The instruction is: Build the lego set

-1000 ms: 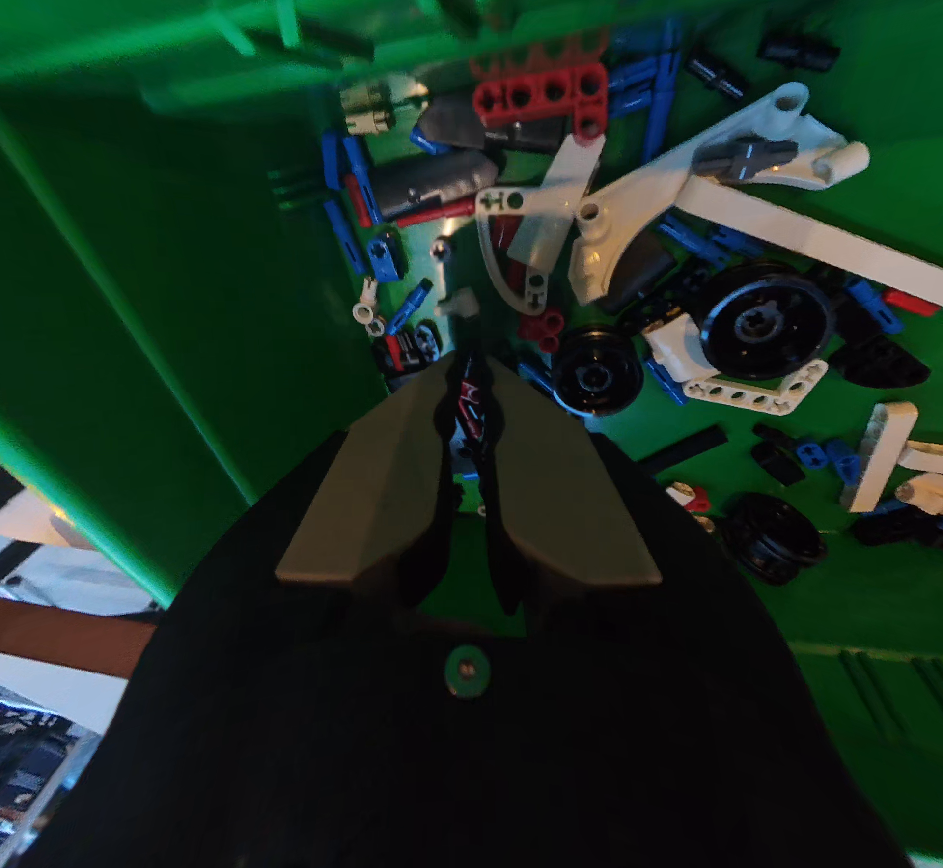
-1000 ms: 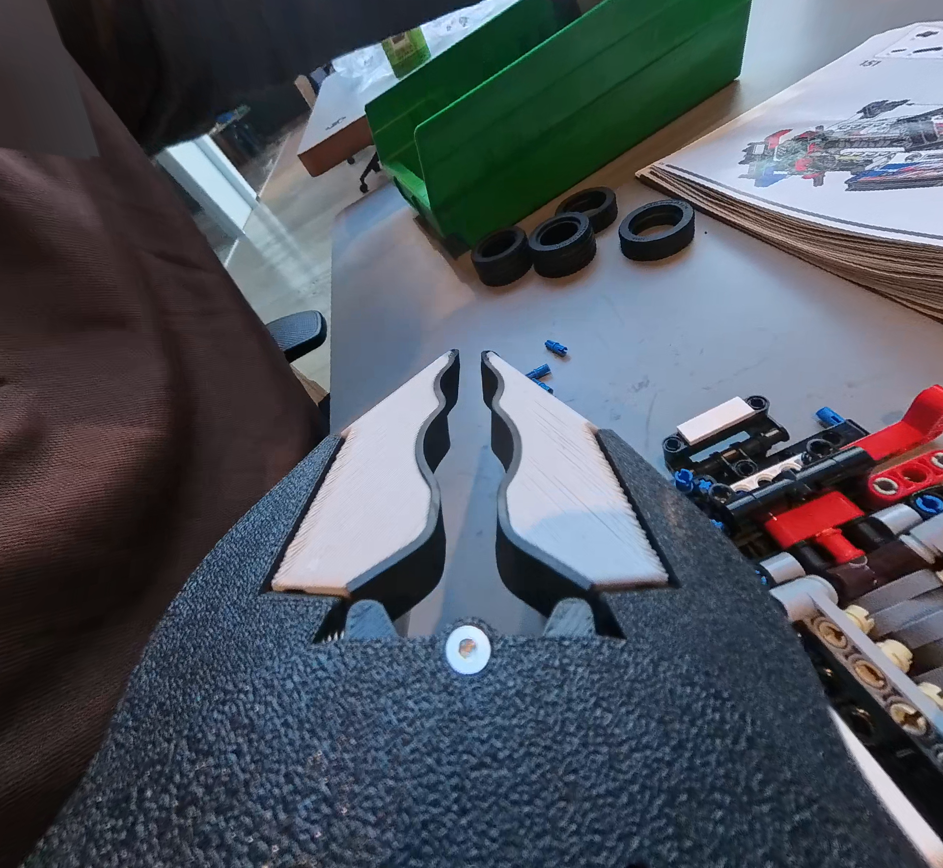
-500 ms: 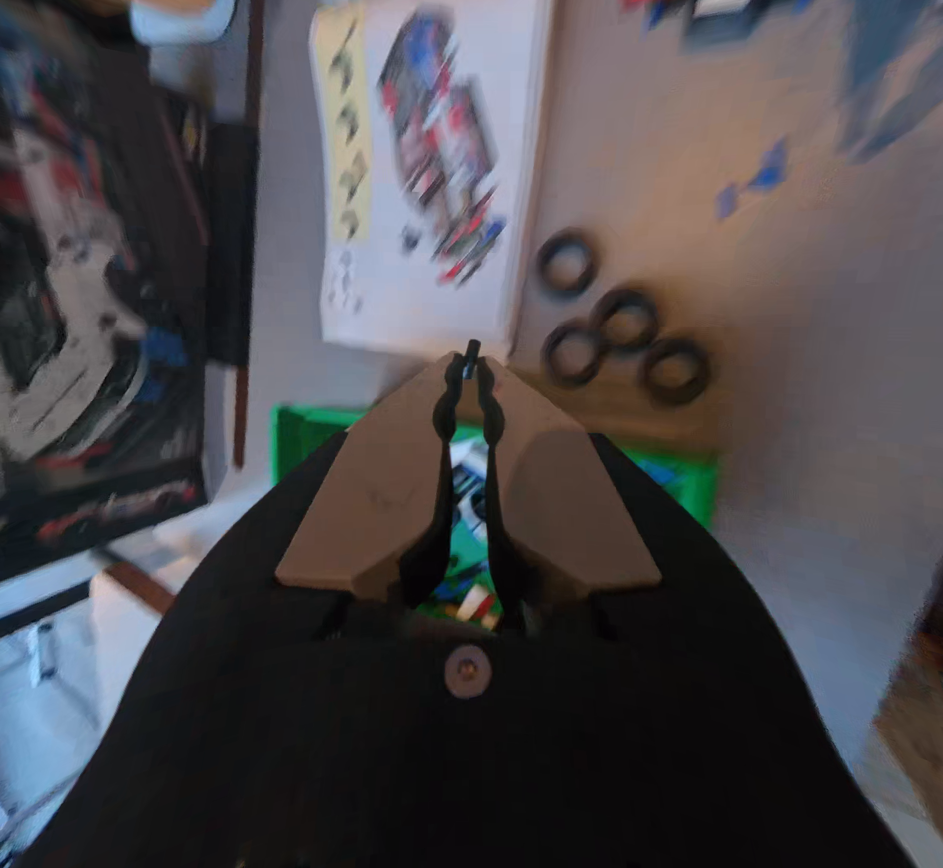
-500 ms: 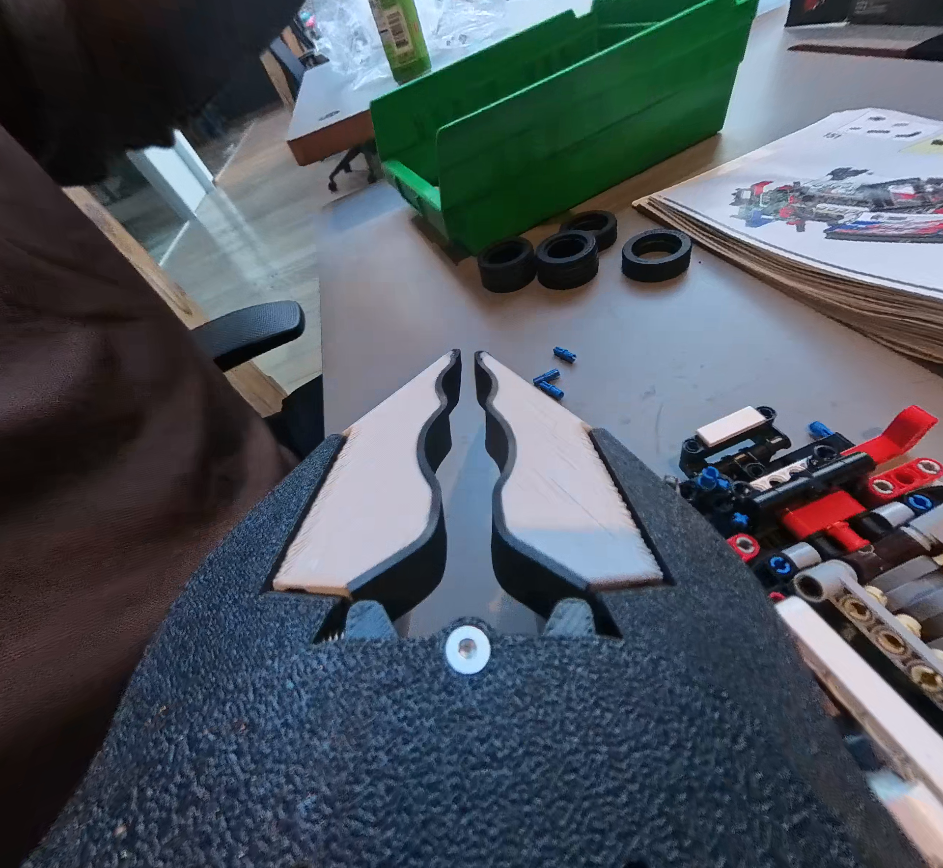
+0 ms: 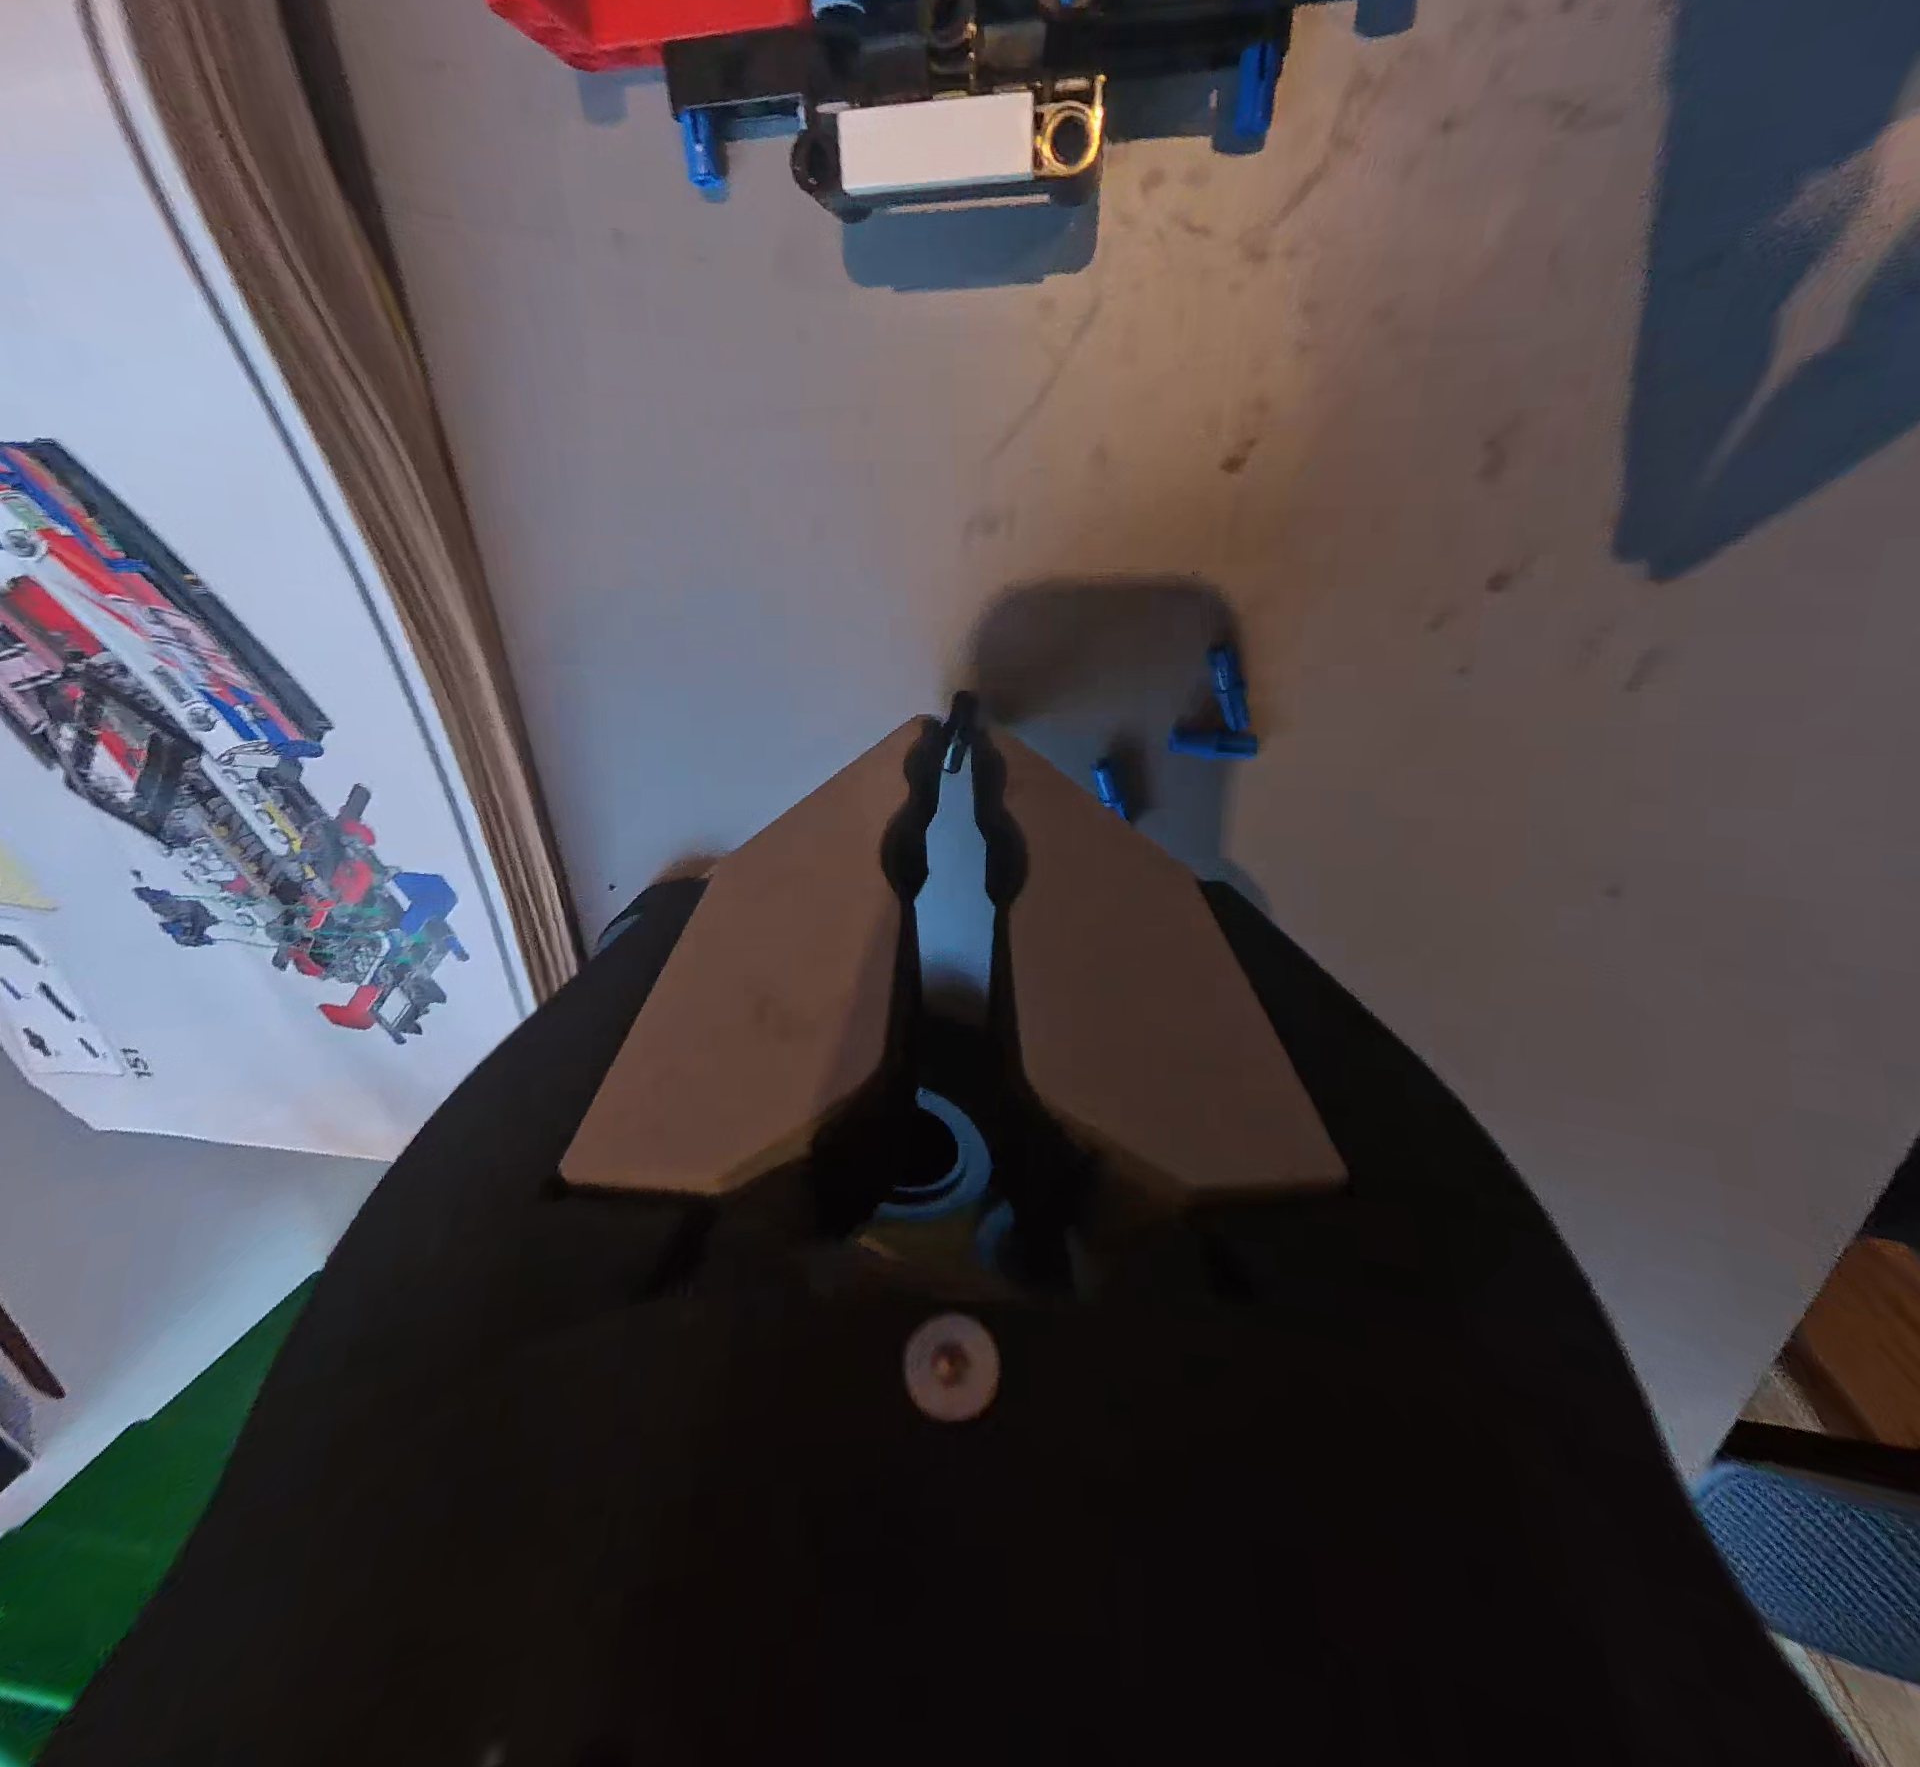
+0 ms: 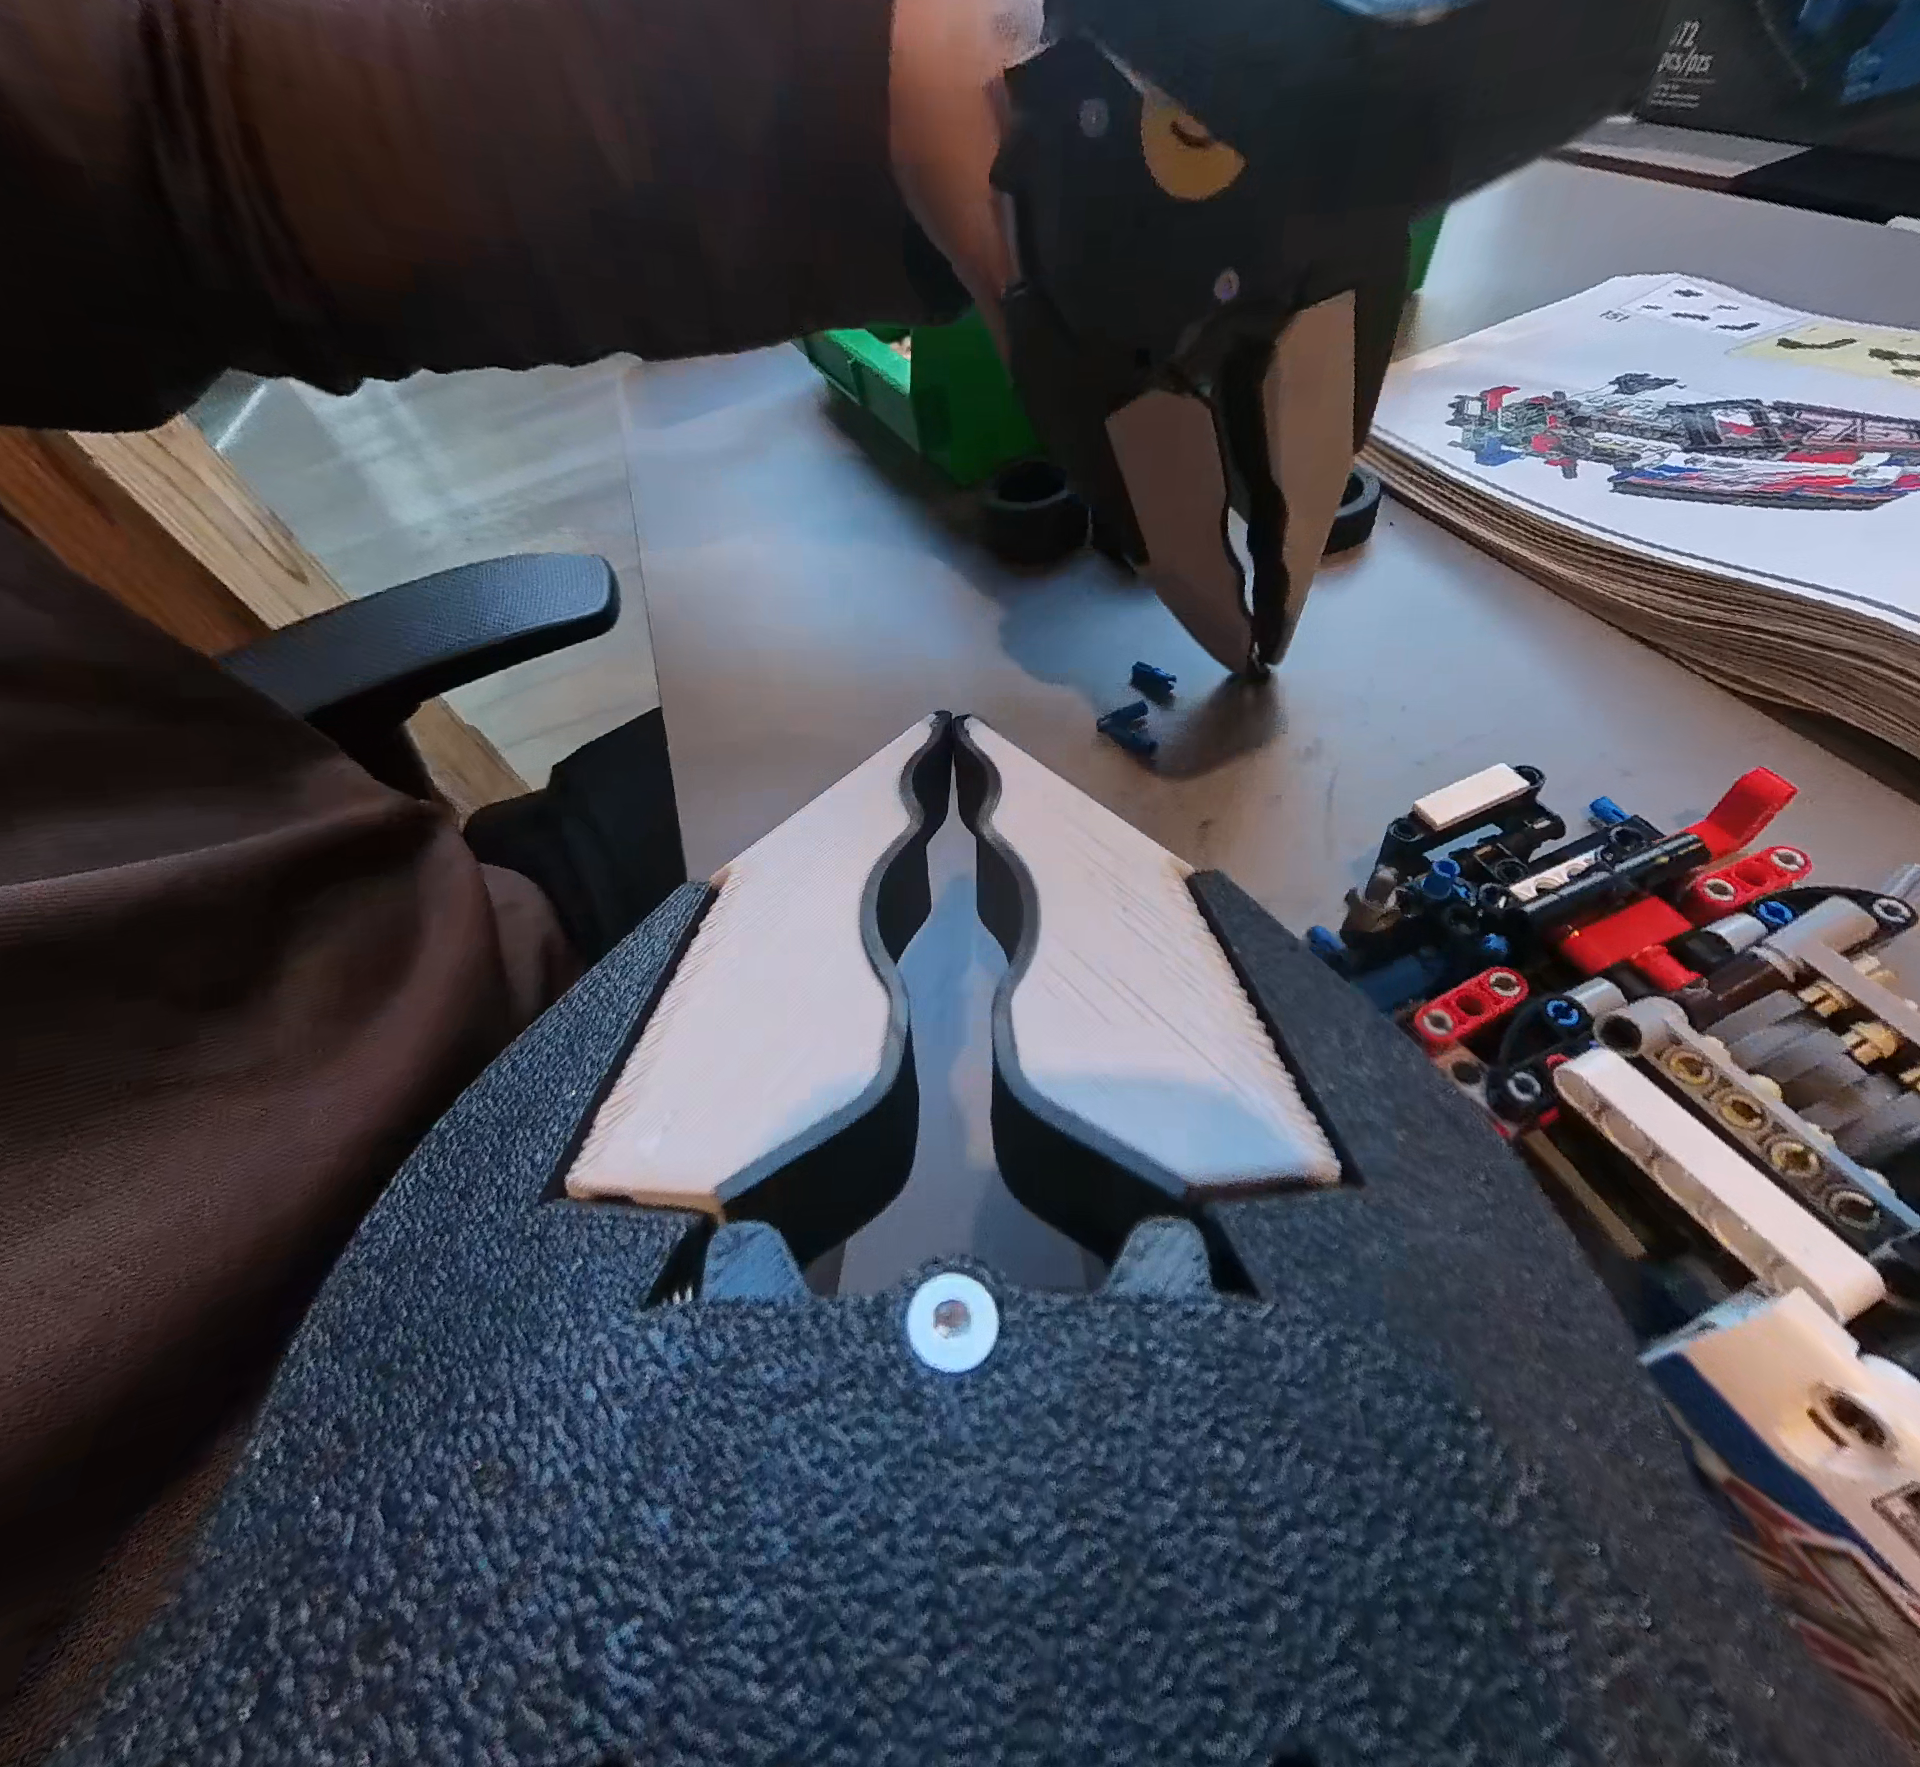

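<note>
My left gripper [image 5: 958, 743] is shut on a small black pin [image 5: 956, 730] and holds it tip-down just above the grey table, next to three loose blue pins [image 5: 1216, 738]. It also shows in the right wrist view [image 6: 1257, 657], pointing down at the table beside the blue pins [image 6: 1138, 709]. The partly built lego model [image 5: 956, 34] with a red piece lies ahead of it. My right gripper [image 6: 951, 725] is shut and empty, low over the table, left of the model [image 6: 1642, 969].
The open instruction booklet [image 5: 187, 678] lies to the left and also shows in the right wrist view [image 6: 1683, 470]. The green parts bin [image 6: 925, 387] and black tyres [image 6: 1034, 512] stand behind the left gripper. A chair armrest [image 6: 436, 626] is at the table's edge.
My left gripper has come out of the green bin with the black pin and moved down to the table by the blue pins. My right gripper has closed from slightly open.
</note>
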A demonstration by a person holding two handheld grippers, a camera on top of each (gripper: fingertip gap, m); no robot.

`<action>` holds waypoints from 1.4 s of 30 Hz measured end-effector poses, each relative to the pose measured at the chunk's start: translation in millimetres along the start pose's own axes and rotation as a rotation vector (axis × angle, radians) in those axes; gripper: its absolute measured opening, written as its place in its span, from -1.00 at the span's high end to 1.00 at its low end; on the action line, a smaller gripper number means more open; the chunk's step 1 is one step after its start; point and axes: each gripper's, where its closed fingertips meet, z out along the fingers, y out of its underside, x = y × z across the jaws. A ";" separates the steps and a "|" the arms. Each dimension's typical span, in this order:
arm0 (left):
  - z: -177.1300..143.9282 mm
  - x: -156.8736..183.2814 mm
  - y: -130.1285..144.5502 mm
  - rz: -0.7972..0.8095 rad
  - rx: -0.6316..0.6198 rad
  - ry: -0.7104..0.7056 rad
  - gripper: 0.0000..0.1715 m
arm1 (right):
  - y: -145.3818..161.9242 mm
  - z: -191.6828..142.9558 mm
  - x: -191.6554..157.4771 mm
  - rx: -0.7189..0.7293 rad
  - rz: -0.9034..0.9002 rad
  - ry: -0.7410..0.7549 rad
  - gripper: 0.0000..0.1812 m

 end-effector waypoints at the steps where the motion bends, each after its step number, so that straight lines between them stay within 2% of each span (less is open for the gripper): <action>1: 2.3 1.1 1.1 0.000 -0.011 0.004 0.96 | 1.2 -1.3 -0.5 -0.004 -0.001 0.004 1.00; 13: -5.1 1.6 3.7 -0.066 0.081 0.054 0.83 | 13.8 -6.8 5.0 -0.045 0.000 0.068 1.00; 17: -13.0 -3.5 8.8 -0.082 0.094 0.005 0.80 | 13.8 -5.7 6.6 -0.045 0.008 0.074 1.00; 19: -24.7 -5.2 7.1 -0.117 0.146 -0.033 0.80 | 13.5 -5.7 7.3 -0.044 0.008 0.079 1.00; 22: -51.4 -13.0 -0.9 -0.216 0.290 -0.188 0.71 | 14.1 -5.1 7.1 -0.047 0.006 0.080 1.00; 24: -80.8 -19.3 -17.5 -0.329 0.511 -0.361 0.65 | 15.3 -4.2 6.7 -0.056 0.004 0.077 1.00; 26: -103.4 -0.3 -38.8 -0.420 0.778 -0.361 0.64 | 17.2 -3.3 6.2 -0.067 0.004 0.075 1.00; 28: -109.3 16.9 -48.3 -0.443 0.931 -0.372 0.63 | 19.9 -2.2 6.0 -0.086 0.000 0.071 1.00; 31: -99.5 34.1 -52.4 -0.393 1.035 -0.425 0.68 | 25.8 -0.9 7.8 -0.129 -0.020 0.074 1.00; 36: -98.7 52.6 -53.5 -0.394 1.201 -0.318 0.70 | 47.9 -0.1 21.6 -0.282 -0.159 0.138 0.93; 42: -114.1 51.6 -39.4 -0.454 1.356 -0.173 0.66 | 48.0 10.8 22.3 -0.303 -0.172 0.092 0.93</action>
